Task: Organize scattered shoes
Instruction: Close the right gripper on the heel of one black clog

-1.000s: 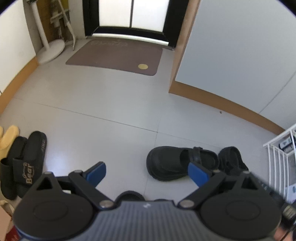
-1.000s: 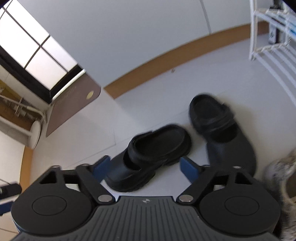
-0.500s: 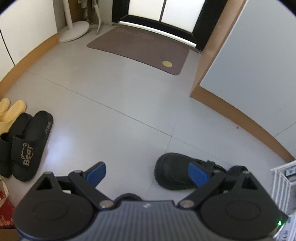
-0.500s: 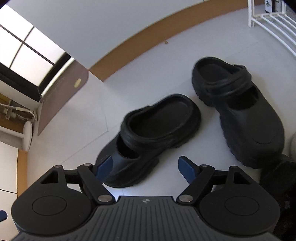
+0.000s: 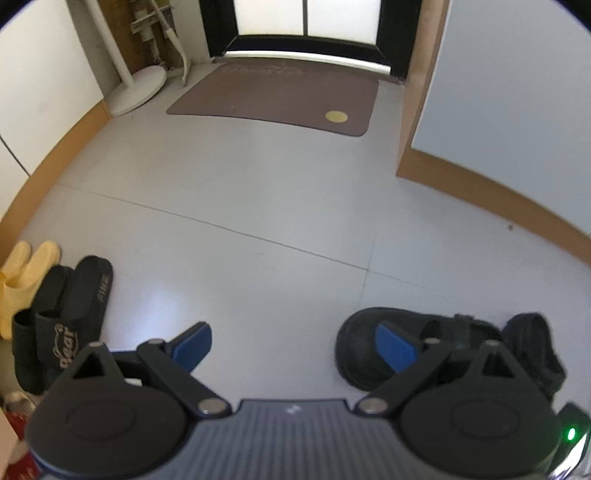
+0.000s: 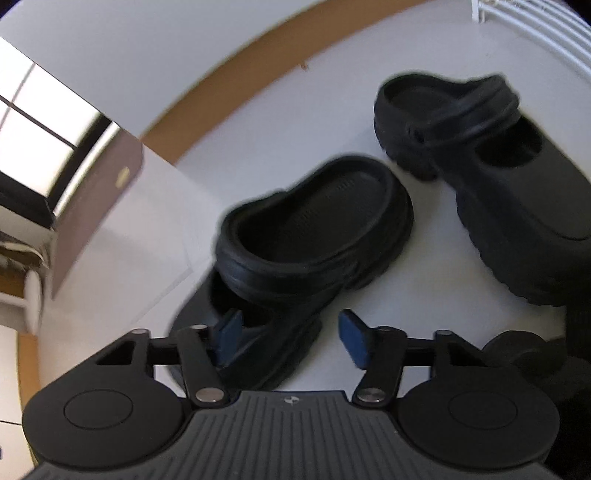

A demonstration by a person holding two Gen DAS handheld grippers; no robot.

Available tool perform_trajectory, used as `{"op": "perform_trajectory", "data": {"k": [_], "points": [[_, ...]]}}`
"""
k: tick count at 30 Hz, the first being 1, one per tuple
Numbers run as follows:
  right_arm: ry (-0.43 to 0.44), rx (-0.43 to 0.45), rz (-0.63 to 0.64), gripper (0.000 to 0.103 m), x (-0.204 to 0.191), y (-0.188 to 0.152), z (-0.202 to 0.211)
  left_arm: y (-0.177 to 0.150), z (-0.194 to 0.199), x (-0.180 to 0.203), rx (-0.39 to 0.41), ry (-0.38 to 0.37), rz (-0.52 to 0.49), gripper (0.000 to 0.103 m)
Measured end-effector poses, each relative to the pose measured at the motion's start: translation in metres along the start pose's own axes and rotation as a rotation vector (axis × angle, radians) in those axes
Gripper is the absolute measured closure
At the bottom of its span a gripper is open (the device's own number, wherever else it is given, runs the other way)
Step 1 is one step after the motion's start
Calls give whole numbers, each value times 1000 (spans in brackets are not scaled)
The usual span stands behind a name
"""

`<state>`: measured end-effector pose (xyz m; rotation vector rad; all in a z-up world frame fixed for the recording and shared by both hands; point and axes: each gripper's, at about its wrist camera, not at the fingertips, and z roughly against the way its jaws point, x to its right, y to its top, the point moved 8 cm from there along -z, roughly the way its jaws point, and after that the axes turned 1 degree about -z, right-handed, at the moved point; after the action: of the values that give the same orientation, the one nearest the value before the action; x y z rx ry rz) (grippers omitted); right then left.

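Note:
Two black chunky clogs lie on the pale floor. In the right wrist view the nearer clog [image 6: 314, 229] sits straight ahead, toe toward me, and the second clog [image 6: 517, 192] lies to its right. My right gripper [image 6: 290, 336] is closing over the nearer clog's side. Its left pad [image 6: 229, 332] dips into the shoe's opening by the strap, and the right pad [image 6: 351, 339] is still off the outer wall. In the left wrist view my left gripper [image 5: 291, 345] hangs open over bare floor, with the same clog [image 5: 354, 350] behind its right finger.
Black slides [image 5: 74, 314] and yellow slippers [image 5: 26, 266] line the left wall. A brown doormat [image 5: 277, 96] and a white fan base [image 5: 136, 88] lie by the door. A wall corner [image 5: 417, 110] juts in at the right. A white wire rack [image 6: 535, 33] stands beyond the clogs.
The right gripper has dropped down onto the nearer clog and its jaws have narrowed around the clog's side. The left gripper has sunk a little and stayed open.

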<state>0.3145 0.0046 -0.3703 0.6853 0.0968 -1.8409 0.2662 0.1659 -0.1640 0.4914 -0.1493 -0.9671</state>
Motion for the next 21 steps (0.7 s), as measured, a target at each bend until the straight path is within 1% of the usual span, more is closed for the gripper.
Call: {"op": "perform_trajectory", "data": {"k": [2,3,4,5,6,7,9,13,14,16,18,21], "points": [[12,-5,21,46,1,4,-5,-1,0,-2,-38,-36,55,7],[19,-5,52,46,-1,6,-6,1,4,-2,-38,-63,84,7],[20,-9,75,48,-2,7,-7,3,7,-1,-31,-72,88,7],[23,-16,94,50,-4,8,-7,6,13,1,-13,-77,76,7],[28,-23,114,56,-5,9,-7,7,16,3,-2,-77,62,7],[34,-26,132,61,-7,11,-6,9,22,5,18,-69,32,7],[22,-24,174,64,-8,16,-4,8,27,6,28,-65,16,7],[26,-42,269,67,-7,26,-8,3,37,4,13,-99,62,7],[26,-46,294,68,-7,28,-8,1,39,4,13,-99,57,7],[26,-51,340,71,-5,33,-9,-2,43,6,14,-98,44,7],[8,-39,391,76,-4,41,-8,-5,46,10,15,-106,29,7],[-18,-21,408,82,4,56,-6,-5,52,15,23,-120,21,7]]}}
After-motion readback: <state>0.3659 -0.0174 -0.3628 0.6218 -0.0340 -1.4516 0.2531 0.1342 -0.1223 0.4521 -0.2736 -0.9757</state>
